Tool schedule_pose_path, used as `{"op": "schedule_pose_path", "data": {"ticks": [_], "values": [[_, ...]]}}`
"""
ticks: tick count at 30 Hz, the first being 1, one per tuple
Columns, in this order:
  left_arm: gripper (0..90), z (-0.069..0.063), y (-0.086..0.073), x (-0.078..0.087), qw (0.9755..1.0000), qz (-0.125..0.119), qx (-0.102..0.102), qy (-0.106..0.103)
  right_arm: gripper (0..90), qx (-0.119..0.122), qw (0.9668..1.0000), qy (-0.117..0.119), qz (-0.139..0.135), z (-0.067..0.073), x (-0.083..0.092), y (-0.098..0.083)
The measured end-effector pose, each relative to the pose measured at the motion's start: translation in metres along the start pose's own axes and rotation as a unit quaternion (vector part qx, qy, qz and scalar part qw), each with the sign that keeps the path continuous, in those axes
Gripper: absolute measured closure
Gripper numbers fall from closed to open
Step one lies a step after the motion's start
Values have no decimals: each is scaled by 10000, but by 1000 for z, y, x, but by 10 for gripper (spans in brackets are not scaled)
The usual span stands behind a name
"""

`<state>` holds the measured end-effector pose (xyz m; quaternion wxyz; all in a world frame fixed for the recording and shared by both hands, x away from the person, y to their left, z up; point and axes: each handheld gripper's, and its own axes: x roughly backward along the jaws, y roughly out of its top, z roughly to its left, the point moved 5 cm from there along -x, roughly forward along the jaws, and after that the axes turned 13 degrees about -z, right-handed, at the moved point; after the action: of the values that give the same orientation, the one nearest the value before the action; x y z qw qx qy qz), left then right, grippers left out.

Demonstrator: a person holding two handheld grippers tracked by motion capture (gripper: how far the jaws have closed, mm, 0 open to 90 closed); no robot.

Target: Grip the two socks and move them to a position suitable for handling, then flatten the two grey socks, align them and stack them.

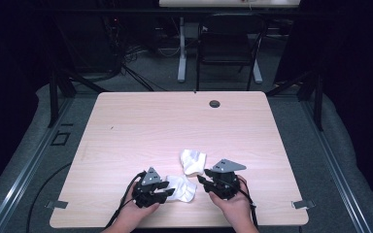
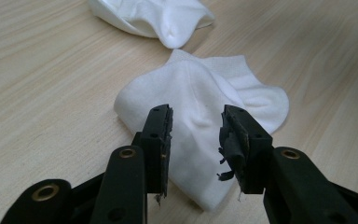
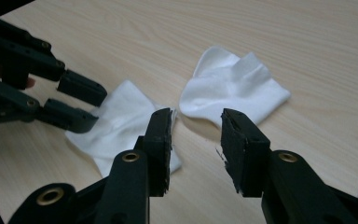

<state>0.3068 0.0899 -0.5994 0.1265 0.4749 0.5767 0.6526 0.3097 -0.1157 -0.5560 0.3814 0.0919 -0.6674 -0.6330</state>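
Two white socks lie on the wooden table (image 1: 150, 126). The near sock (image 1: 183, 188) (image 2: 200, 93) lies flat under my left gripper (image 1: 164, 189) (image 2: 196, 121), whose jaws stand open just above the cloth without pinching it. The far sock (image 1: 193, 161) (image 2: 154, 16) (image 3: 233, 88) is crumpled a little beyond it, and their tips nearly touch. My right gripper (image 1: 203, 182) (image 3: 196, 122) hovers open over the bare wood between the socks, holding nothing. In the right gripper view the left gripper (image 3: 88, 107) sits over the near sock (image 3: 121, 121).
A dark cable hole (image 1: 214, 103) sits near the table's far edge. Behind the table stand a black chair (image 1: 228, 48) and a white desk leg (image 1: 181, 48). Both hands rest close to the front edge.
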Motion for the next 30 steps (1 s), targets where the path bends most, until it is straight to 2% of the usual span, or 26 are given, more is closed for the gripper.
{"op": "schedule_pose_path", "data": {"ticks": [1,2,3,4,6,7,9,10,12,14,15,17,18,19,20,23,24,25,30], "values": [[606,-1,1,0,10000,-38,2,-11,625,95,9999,-66,20,1,4,-7],[602,-1,1,0,10000,-38,2,-11,625,95,9999,-66,20,1,4,-7],[595,-2,1,1,10000,-35,-51,-26,602,265,9996,-122,12,1,5,-17],[592,-2,1,1,10000,-35,-51,-26,602,265,9996,-122,12,1,5,-17],[584,-3,3,1,10000,-61,-70,-37,558,328,9994,-109,31,1,3,-23],[578,-3,4,1,9999,-70,-103,-43,532,439,9990,-82,54,1,-2,-27],[576,-3,5,1,9999,-68,-133,-34,530,436,9990,-79,74,1,-3,-28],[573,-2,5,2,9999,-68,-133,-29,526,338,9994,-47,83,0,-6,-29],[564,1,5,2,9999,-82,-43,-71,519,189,9998,-101,62,-1,-10,-29],[560,2,6,2,9999,-106,37,-84,526,154,9998,-79,48,-1,-11,-28],[550,2,6,1,9998,-134,111,-80,611,36,10000,-38,49,0,-12,-27],[543,1,6,-1,9999,-119,50,-100,695,37,9999,0,112,1,-14,-25],[543,1,6,-1,9999,-119,50,-100,695,37,9999,0,112,1,-14,-25],[543,-2,6,-2,9999,-113,23,-107,788,175,9997,15,172,3,-16,-24],[543,-2,6,-2,9999,-113,23,-107,788,175,9997,15,172,3,-16,-24],[542,-8,10,-6,9998,-121,-14,-127,872,187,9994,103,272,8,-20,-27],[539,-8,10,-6,9998,-121,-14,-127,872,187,9994,103,272,8,-20,-27],[535,-12,14,-7,9997,-164,-77,-144,888,224,9988,188,401,11,-22,-30],[529,-17,17,-14,9997,-148,-148,-88,895,252,9985,209,444,12,-27,-32]]}}
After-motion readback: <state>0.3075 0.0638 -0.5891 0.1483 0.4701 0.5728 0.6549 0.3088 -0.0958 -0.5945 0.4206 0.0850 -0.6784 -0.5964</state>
